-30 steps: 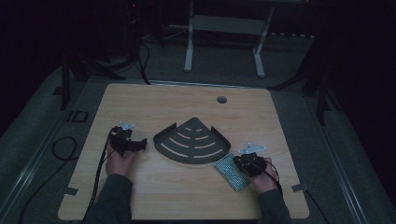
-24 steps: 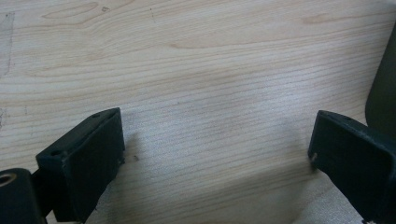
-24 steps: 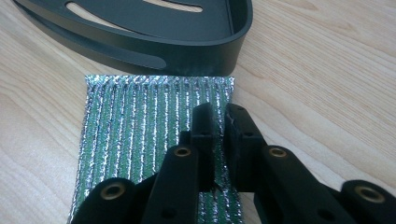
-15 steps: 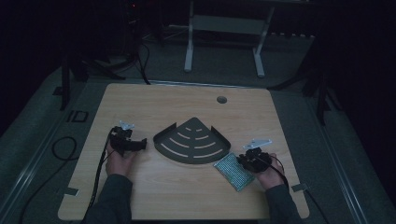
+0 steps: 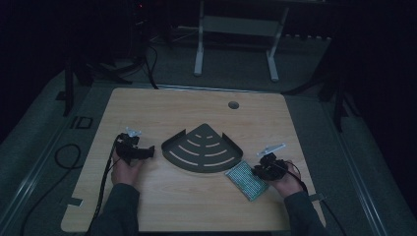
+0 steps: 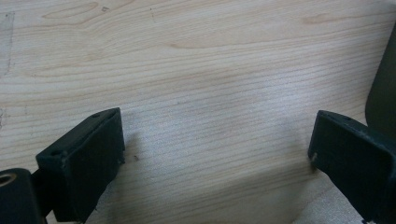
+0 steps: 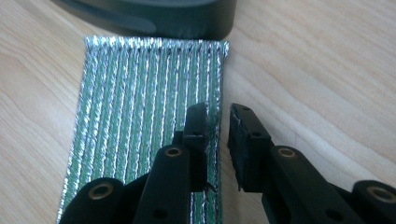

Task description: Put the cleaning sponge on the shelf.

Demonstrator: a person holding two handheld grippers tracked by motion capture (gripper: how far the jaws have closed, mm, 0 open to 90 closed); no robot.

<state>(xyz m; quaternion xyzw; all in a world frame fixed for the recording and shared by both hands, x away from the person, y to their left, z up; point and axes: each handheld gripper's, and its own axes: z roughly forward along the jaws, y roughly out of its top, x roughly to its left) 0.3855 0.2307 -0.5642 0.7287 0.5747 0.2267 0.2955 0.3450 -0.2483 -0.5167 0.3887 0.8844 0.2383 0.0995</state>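
Silvery green ribbed pouch (image 5: 247,179) lies flat near the table's (image 5: 196,105) front right corner, its far end just beside a dark quarter-round tray (image 5: 202,152). Right gripper (image 7: 218,123) hovers over the pouch's right edge, jaws a narrow gap apart and just opening, gripping nothing. Left gripper (image 6: 215,140) rests near the left edge, jaws wide, empty.

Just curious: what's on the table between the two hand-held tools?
The dark fan-shaped slotted tray sits between left gripper and right gripper, seen from the high view.
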